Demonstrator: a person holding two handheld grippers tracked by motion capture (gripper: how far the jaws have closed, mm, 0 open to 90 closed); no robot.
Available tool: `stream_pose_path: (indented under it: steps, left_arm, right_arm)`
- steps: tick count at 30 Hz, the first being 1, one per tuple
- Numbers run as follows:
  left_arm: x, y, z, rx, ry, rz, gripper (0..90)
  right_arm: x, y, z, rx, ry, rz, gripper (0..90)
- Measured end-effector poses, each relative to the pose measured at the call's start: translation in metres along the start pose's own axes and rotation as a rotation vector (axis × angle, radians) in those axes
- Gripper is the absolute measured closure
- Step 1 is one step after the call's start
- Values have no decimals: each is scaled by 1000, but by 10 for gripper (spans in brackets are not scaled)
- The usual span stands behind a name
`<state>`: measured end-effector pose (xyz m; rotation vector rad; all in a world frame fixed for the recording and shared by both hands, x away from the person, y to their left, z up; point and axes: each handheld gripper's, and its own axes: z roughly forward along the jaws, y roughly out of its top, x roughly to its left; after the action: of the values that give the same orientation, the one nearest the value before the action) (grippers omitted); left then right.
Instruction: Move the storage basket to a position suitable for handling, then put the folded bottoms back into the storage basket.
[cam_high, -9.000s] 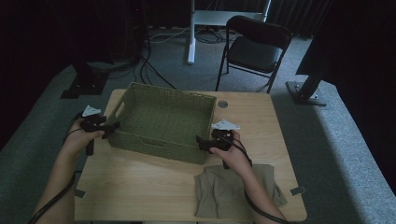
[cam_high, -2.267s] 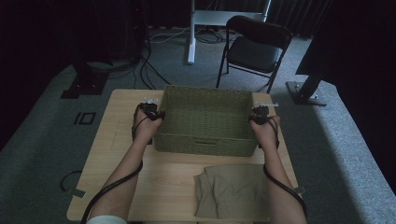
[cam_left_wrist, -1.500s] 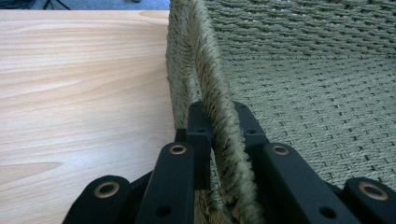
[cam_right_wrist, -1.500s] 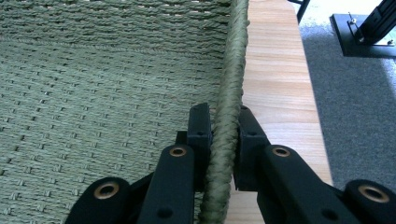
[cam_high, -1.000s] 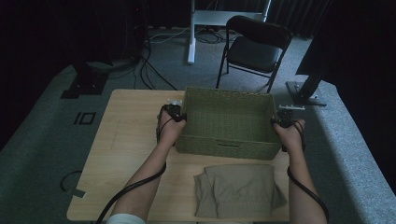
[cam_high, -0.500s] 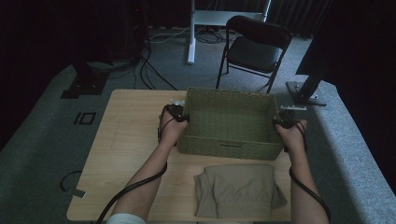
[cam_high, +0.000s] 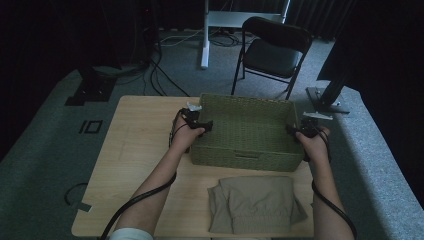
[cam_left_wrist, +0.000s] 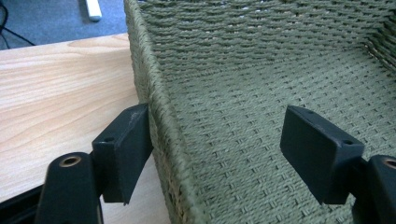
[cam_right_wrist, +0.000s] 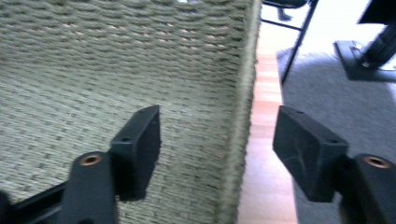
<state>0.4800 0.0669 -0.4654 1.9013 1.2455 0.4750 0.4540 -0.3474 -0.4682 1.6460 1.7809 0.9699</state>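
Wooden table carries a green woven basket beside folded trousers. Left gripper and right gripper straddle the basket's side walls, their jaws having just spread apart, no longer clamping.

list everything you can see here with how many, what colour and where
woven basket: one, olive green, far right part of the table, empty
folded cloth: one, khaki, near table edge in front of the basket
table: one, light wood, centre
folding chair: one, black, beyond the table
left gripper: one, black, jaws just opened, astride the basket's left rim
right gripper: one, black, jaws just opened, astride the right rim
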Motion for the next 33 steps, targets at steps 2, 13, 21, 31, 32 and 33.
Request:
stream_pose_path:
  steps: [2, 13, 21, 31, 32, 33]
  left_arm:
    - [1, 0, -1, -9, -4, -9, 230]
    - [9, 7, -15, -51, -33, 25, 190]
    - [12, 16, -35, -116, -57, 14, 190]
    - [11, 12, -60, -135, -101, 24, 189]
    - [11, 11, -63, -140, -100, 28, 189]
    - [10, 11, -65, -138, -102, 39, 189]
  right_arm:
    - [0, 0, 0, -3, 20, -8, 217]
    - [7, 6, -9, -35, 18, -98, 140]
    - [10, 12, -21, -64, 18, -107, 140]
    - [16, 14, -38, -110, 31, -127, 144]
    - [17, 13, -40, -118, 34, -123, 144]
    - [18, 13, -42, -126, 43, -117, 143]
